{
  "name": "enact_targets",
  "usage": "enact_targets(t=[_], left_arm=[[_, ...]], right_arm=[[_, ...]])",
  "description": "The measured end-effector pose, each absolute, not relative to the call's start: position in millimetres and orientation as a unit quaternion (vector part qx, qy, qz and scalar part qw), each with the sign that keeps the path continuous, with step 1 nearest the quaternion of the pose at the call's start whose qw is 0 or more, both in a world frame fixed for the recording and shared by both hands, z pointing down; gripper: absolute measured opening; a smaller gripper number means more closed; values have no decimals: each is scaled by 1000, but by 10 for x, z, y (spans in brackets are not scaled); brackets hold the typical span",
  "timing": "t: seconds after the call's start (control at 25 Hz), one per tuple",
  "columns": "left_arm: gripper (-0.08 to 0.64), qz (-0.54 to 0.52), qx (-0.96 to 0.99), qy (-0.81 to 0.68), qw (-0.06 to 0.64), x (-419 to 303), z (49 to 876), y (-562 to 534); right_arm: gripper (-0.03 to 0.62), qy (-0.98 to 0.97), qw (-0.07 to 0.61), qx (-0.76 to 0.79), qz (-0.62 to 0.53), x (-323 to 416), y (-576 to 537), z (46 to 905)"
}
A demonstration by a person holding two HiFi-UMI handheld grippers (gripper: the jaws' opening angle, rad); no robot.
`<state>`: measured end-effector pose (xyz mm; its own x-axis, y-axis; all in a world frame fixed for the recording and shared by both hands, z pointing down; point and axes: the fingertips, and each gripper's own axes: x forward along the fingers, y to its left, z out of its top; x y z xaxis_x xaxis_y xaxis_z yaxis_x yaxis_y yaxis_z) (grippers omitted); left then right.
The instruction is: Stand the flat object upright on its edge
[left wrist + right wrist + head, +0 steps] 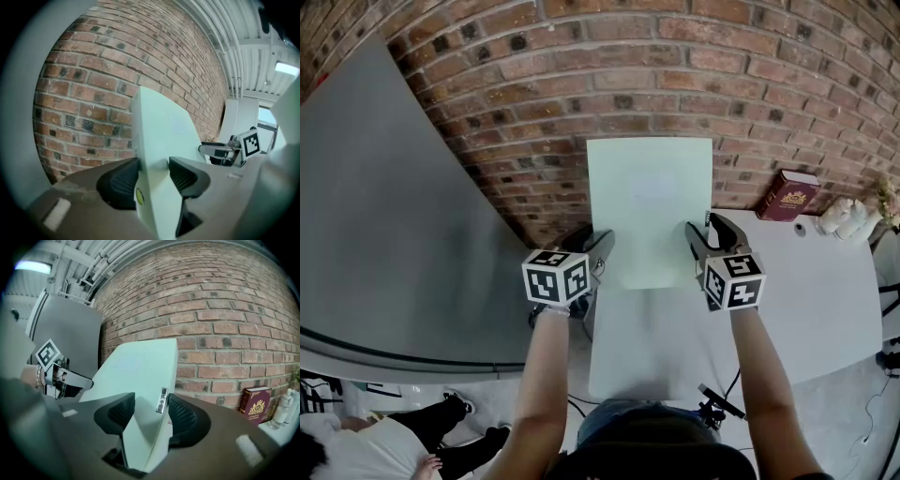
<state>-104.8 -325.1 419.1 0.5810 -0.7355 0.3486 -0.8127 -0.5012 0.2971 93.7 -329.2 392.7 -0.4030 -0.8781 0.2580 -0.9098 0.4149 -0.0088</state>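
Brick wall (675, 56) behind, white table (825, 309) below: pale green panel (649, 211) held steeply raised.
Head view: left gripper (600, 246) and right gripper (698, 239) each pinch a side edge; its bottom edge's contact with the table is unclear. Left gripper view: pads press the thin edge; it looks stiff, light, slick. Right gripper view: clamped likewise, beside a small unidentifiable fitting (161, 401).
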Motion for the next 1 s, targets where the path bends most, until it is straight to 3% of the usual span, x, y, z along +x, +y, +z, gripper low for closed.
enact_targets(t=[0.48, 1.0], left_arm=[[215, 98, 875, -460, 113, -976, 4160, -3360], [210, 94, 871, -473, 92, -998, 4347, -3670]], right_arm=[[213, -823, 112, 553, 63, 994, -3367, 3981], [204, -821, 109, 557, 57, 980, -3642, 4167]])
